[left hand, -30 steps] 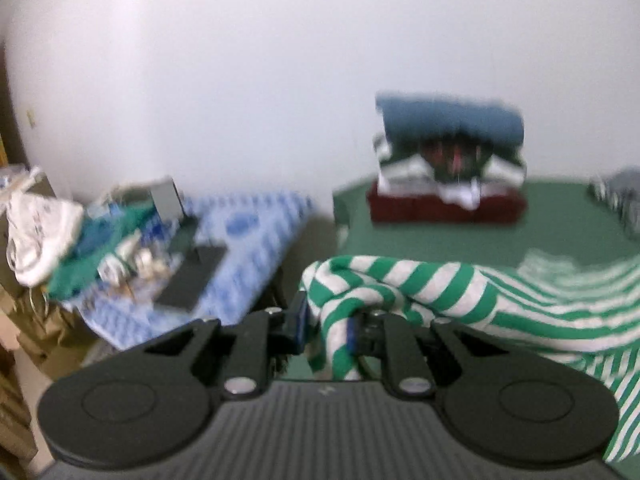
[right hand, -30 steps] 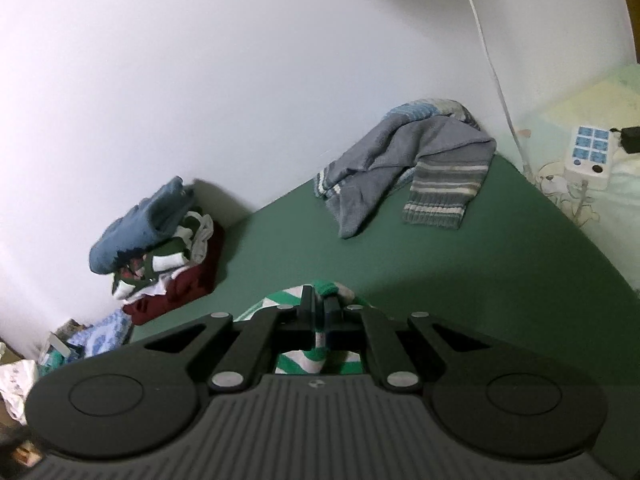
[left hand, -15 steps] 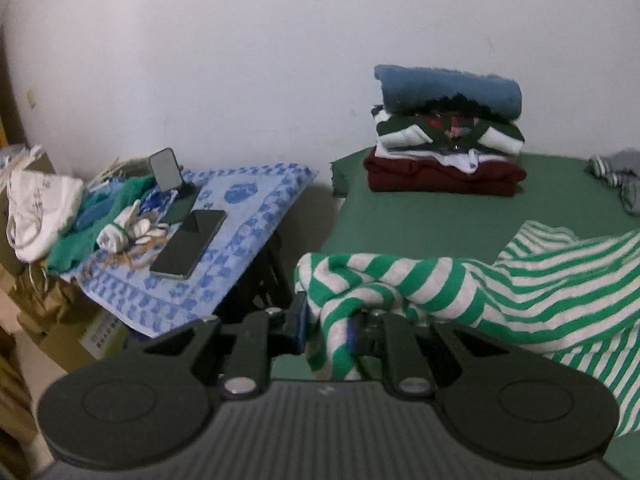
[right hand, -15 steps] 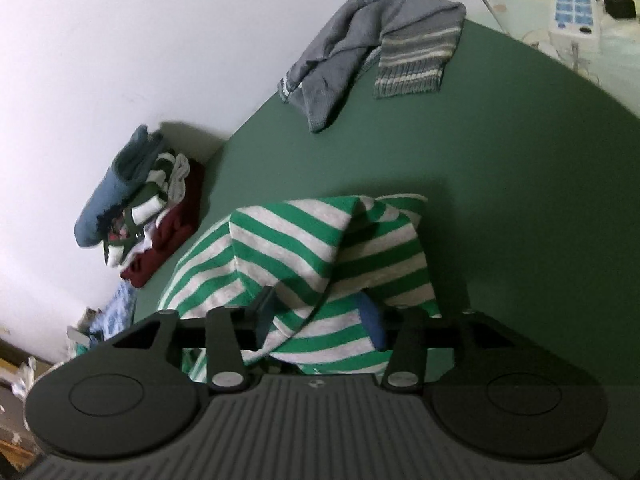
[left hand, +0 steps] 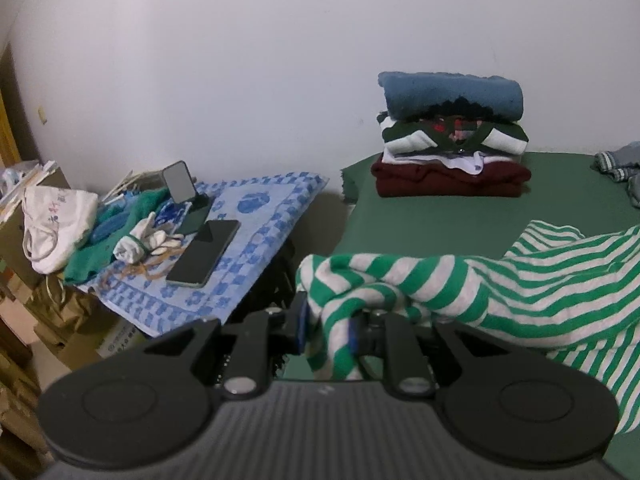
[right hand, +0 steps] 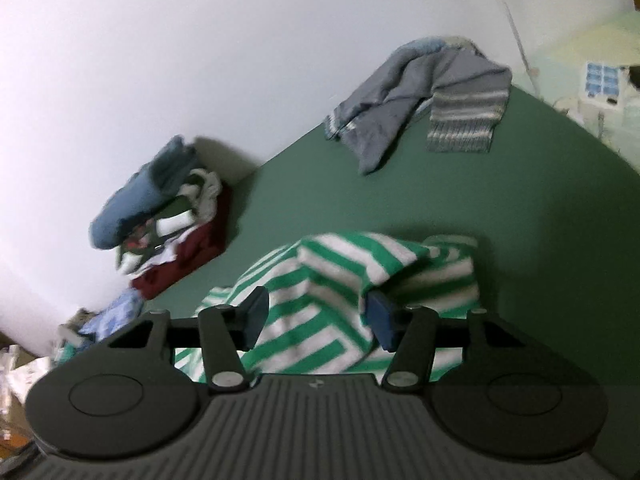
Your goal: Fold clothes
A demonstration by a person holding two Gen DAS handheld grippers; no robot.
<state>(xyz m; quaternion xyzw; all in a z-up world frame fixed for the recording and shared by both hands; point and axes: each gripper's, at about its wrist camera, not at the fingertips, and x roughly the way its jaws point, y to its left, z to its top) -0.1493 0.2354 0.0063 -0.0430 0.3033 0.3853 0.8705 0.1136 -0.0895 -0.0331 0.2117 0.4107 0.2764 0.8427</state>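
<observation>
right gripper (right hand: 316, 320) just sprung wide, striped top (right hand: 320, 280) loose between jaws, dropped onto green mat (right hand: 520, 220); left gripper (left hand: 326, 328) still pinching top.

A big green bed (right hand: 460, 208) holds the clothes. A green and white striped shirt (right hand: 332, 280) lies on it in a loose heap. A pile of folded clothes (left hand: 450, 136) sits by the wall. A gray sweater (right hand: 420, 96) lies crumpled at the far end, well apart from the pile.
</observation>
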